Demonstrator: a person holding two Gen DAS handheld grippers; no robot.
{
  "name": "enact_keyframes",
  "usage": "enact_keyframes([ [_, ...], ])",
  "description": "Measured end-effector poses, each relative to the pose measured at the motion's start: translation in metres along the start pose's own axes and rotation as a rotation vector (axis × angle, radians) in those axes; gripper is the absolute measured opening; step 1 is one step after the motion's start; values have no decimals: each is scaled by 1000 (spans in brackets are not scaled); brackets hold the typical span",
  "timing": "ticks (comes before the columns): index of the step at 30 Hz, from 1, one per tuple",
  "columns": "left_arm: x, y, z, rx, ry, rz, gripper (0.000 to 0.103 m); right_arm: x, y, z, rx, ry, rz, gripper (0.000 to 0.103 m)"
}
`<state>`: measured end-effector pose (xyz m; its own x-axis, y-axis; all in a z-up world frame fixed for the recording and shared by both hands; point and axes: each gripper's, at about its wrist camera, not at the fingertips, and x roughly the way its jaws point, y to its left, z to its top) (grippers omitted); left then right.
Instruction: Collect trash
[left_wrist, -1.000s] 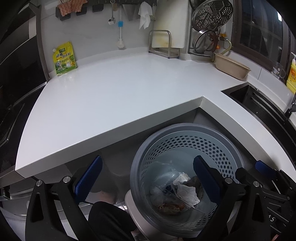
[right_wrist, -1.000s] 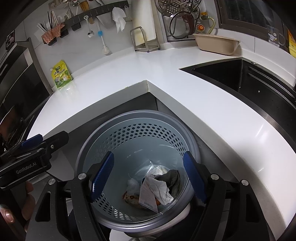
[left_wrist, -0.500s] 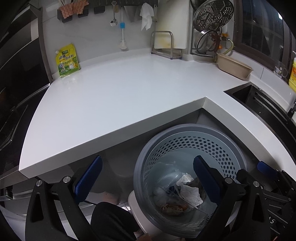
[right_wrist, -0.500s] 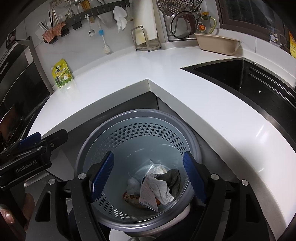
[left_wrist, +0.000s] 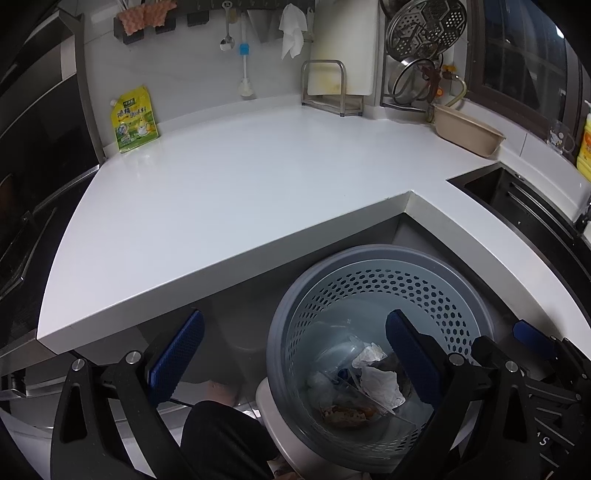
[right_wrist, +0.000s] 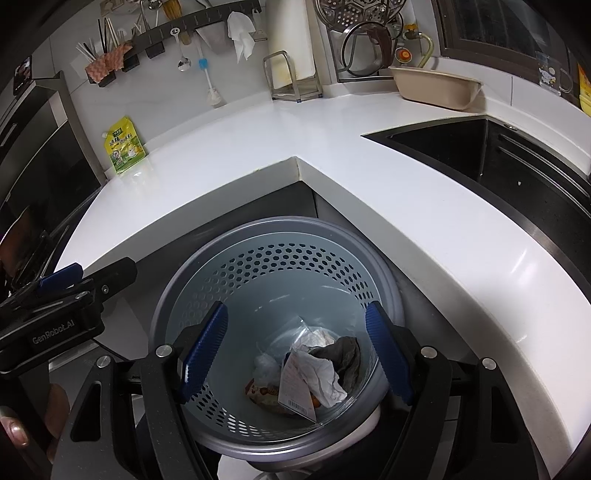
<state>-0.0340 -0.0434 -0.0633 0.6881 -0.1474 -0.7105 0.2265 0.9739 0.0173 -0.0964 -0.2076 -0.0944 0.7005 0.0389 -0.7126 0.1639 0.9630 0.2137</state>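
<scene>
Left wrist view, my left gripper (left_wrist: 293, 360): blue pads spread wide, nothing between them; it hangs above the floor gap and the bin's left side.
Left wrist view, trash bin (left_wrist: 476, 306): grey perforated wastebasket standing in the inner corner below the white L-shaped countertop (left_wrist: 229, 199).
Left wrist view, bin contents: crumpled white paper (left_wrist: 380, 380), clear plastic wrapping and an orange-brown food wrapper (left_wrist: 347, 411) lie on the bottom.
Left wrist view, counter containers: a beige basin (left_wrist: 467, 131) sits near the sink; I cannot see inside it. A yellow-green pouch (left_wrist: 133, 120) leans against the back wall.
Left wrist view, change: the bin sits slightly further right in frame than a second ago, and the counter looks a little further off.
Right wrist view, my right gripper (right_wrist: 295, 352): pads parted wide and empty, poised directly over the bin (right_wrist: 177, 306) opening.
Right wrist view, bin contents: white paper (right_wrist: 321, 376), a labelled tag with a barcode, a dark grey crumpled piece (right_wrist: 345, 356), clear plastic and the orange wrapper (right_wrist: 264, 393).
Right wrist view, other tool: my left gripper (right_wrist: 61, 277) shows at the left edge.
Right wrist view, change: the trash lies as it did a second ago; the gripper has hardly shifted.
</scene>
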Motion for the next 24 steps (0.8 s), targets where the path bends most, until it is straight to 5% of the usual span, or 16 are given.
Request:
enact_keyframes([
  [24, 3, -3, -2, 11, 10, -2, 97, 0, 0, 1, 1, 1, 0, 74],
])
